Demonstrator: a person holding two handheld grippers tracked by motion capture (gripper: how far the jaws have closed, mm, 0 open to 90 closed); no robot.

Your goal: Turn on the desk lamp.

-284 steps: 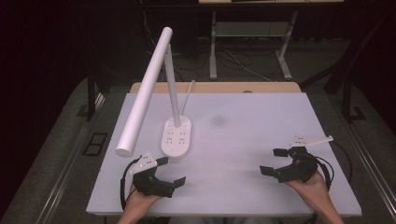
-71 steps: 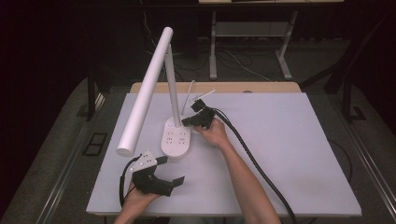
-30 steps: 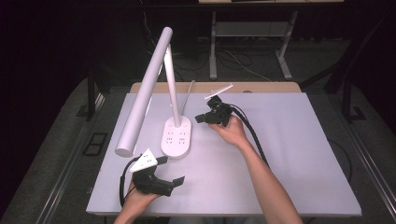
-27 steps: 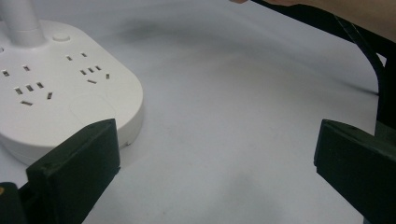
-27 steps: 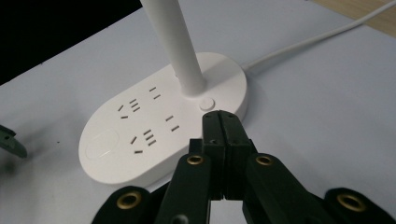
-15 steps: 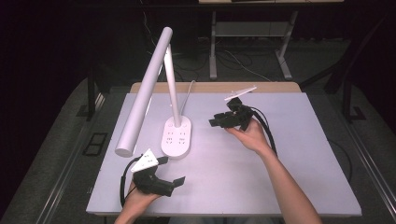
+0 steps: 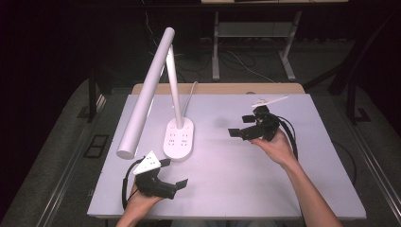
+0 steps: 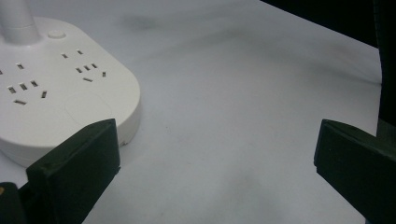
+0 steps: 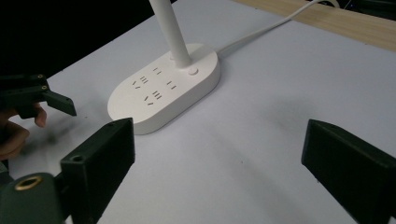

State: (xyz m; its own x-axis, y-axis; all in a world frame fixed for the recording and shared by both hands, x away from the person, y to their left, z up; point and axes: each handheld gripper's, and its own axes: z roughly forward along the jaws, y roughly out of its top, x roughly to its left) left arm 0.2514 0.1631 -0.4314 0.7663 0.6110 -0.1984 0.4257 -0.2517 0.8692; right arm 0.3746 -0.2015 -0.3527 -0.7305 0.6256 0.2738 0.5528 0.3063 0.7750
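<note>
1. Since a moment ago the right claw (image 7: pixel 243 126) has drawn back from the lamp (image 7: pixel 178 138) to the right, and now hangs apart from it, jaws spread and empty.
2. Left claw (image 7: pixel 172 173) waits low at the near edge, jaws wide, nothing held; it looks parked, facing the lamp's base.
3. That lamp stands left of centre on the white surface (image 7: pixel 227 179), its cord (image 7: pixel 193 90) trailing back.
4. No containers anywhere.

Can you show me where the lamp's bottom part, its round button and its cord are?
lamp base (image 9: pixel 163 93), right gripper view, on its flat top by the sockets
round button (image 9: pixel 192 72), right gripper view, on its middle
cord (image 9: pixel 261 29), right gripper view, on its middle stretch
</note>
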